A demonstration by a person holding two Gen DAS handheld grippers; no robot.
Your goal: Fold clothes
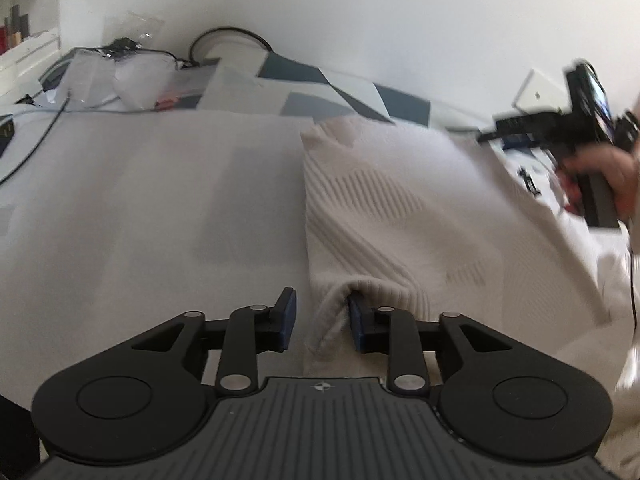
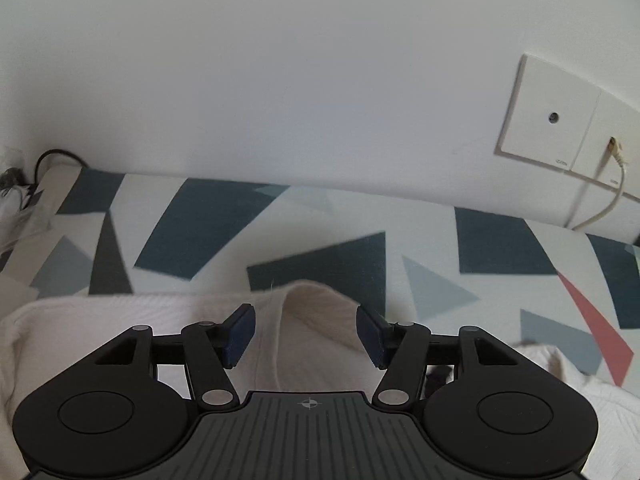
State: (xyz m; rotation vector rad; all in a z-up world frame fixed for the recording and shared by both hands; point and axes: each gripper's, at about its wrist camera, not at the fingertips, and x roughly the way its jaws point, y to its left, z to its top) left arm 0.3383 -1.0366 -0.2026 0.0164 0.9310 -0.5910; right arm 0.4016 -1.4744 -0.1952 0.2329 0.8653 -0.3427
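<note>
Between the blue pads of the left gripper (image 1: 322,322) a rolled corner of the cream ribbed sweater (image 1: 384,216) stands up from the bed: the right-hand pad is tucked against the fold, the left-hand pad stands clear of it with a gap, so the jaws are partly open and not pinching the cloth. From that corner the sweater spreads away to the right and up the left wrist view, lying on a pale sheet (image 1: 140,200) that covers most of the bed. Beyond it a cover with dark blue and grey triangles (image 1: 328,92) runs along the white wall (image 1: 360,12); clear plastic bags (image 1: 136,84) and a black cable (image 1: 36,144) lie at the far left. At the right edge a person's hand (image 1: 616,180) grips the handle of the right gripper (image 2: 306,334), blurred, above the sweater's far side. Seen from its own camera, the right gripper's jaws stand about half open over a raised hump of the sweater (image 2: 312,312); the knit lies between and below the pads, and neither pad visibly presses it. Ahead are the triangle cover (image 2: 320,248), the wall, and a white wall socket plate (image 2: 560,120) with a cream cord (image 2: 608,200) plugged in.
</note>
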